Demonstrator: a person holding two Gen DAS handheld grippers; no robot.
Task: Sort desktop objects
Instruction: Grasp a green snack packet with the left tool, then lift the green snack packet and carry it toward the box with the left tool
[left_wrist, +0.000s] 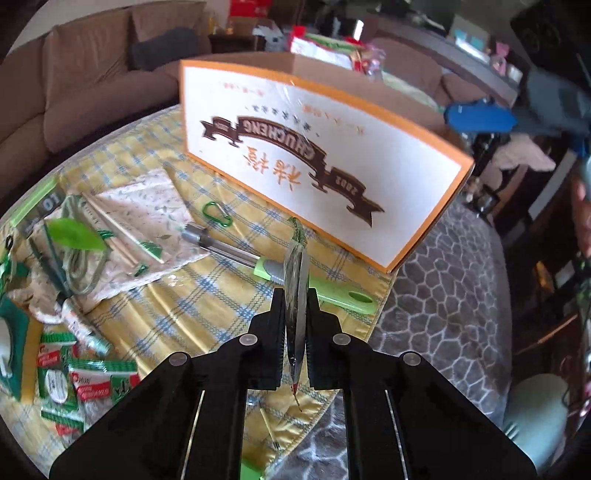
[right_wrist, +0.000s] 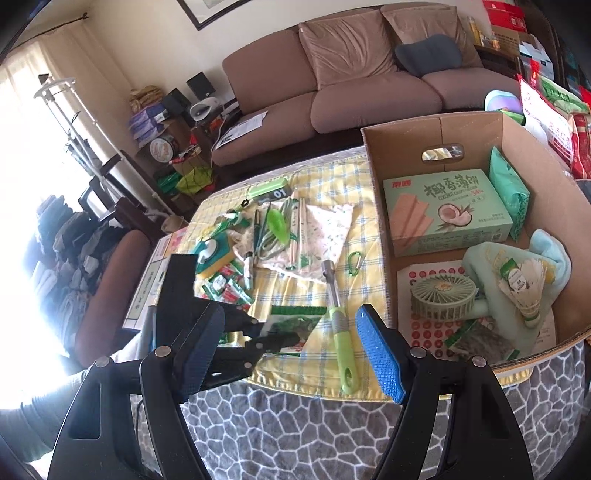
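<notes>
the green snack packet sits clamped edge-on in my left gripper above the desk, near the "chucheng 2002" box. my right gripper fingers stand apart.

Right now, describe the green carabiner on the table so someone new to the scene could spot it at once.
Start at the big cardboard box on the yellow checked tablecloth. Just outside its near left wall, beside the white leaf-print cloth, lies the carabiner. It is a small, open green metal loop, unlike the long green-handled tool lying nearer the table edge.
</notes>
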